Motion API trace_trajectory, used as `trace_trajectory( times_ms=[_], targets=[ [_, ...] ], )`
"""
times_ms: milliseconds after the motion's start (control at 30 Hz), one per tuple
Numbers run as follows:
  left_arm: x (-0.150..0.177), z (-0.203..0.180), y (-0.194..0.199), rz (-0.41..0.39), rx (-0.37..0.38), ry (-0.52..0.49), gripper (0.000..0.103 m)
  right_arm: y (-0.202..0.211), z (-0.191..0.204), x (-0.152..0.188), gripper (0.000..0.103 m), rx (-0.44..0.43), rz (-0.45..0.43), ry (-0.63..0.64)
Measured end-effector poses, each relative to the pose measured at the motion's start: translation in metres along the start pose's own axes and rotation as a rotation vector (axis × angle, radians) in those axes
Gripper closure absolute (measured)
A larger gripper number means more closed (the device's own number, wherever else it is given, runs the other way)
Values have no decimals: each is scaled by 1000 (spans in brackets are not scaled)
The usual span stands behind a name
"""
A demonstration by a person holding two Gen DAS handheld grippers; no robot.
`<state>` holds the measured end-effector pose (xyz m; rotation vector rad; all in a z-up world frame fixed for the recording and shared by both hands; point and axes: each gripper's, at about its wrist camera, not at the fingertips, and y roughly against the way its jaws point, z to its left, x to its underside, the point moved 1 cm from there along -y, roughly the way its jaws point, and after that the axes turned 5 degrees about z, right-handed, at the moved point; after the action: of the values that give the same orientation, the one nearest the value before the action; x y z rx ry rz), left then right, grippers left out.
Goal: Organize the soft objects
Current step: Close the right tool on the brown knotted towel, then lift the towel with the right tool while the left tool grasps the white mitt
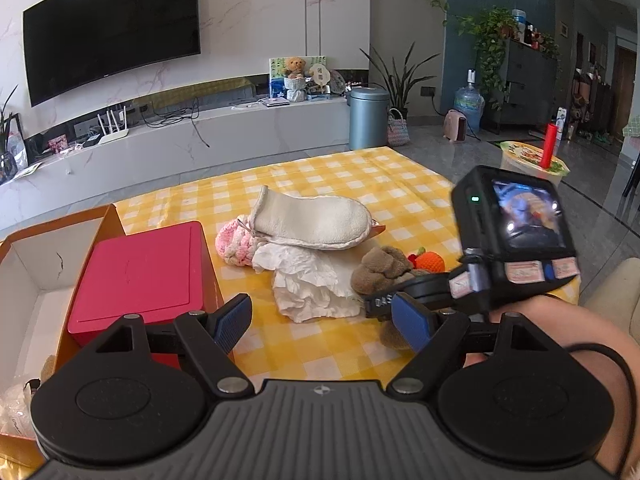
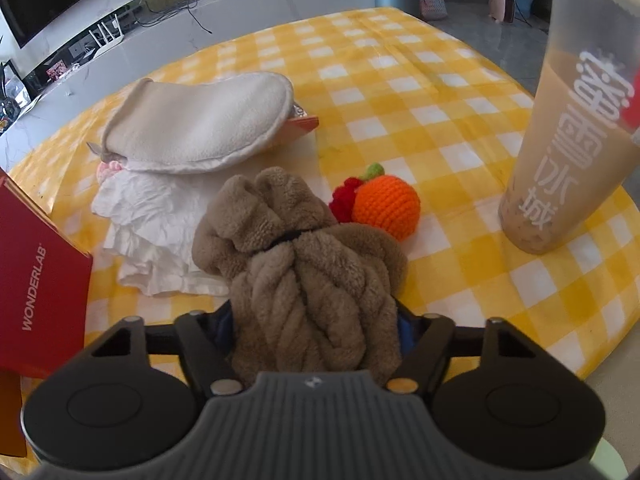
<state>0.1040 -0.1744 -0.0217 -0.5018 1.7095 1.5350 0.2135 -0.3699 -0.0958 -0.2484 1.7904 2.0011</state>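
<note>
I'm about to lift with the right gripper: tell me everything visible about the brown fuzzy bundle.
The brown fuzzy bundle looks like plush fleece, twisted into rope-like folds and cinched by a dark band. It lies on the checked tablecloth, between the right gripper fingers, overlapping the white crumpled cloth and touching the orange crochet fruit.

**Soft pile mid-table, far side free**

Far half of the checked tablecloth (image 2: 400,52) lies bare: free passage there. Centre blocked by cream mitten (image 2: 200,120), white tissue (image 2: 148,236), brown towel (image 2: 304,264) & orange crochet fruit (image 2: 386,206), all touching or just beside. Tall drink cup (image 2: 572,140) stands at right edge; red box (image 1: 144,276) and open carton (image 1: 36,272) wall off left.
</note>
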Motion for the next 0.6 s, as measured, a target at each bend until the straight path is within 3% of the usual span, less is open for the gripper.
trace_trajectory(
  times_ms=[267, 433, 600],
  targets=[
    [-13, 2, -22, 16, 10, 81, 10, 44, -23, 11, 38, -3, -110, -38],
    [-17, -10, -43, -17, 7, 45, 9, 44, -40, 16, 38, -2, -86, -97],
    [-23, -25, -74, -53, -9, -11, 8, 55, -45, 21, 37, 55, -117, -101]
  ],
)
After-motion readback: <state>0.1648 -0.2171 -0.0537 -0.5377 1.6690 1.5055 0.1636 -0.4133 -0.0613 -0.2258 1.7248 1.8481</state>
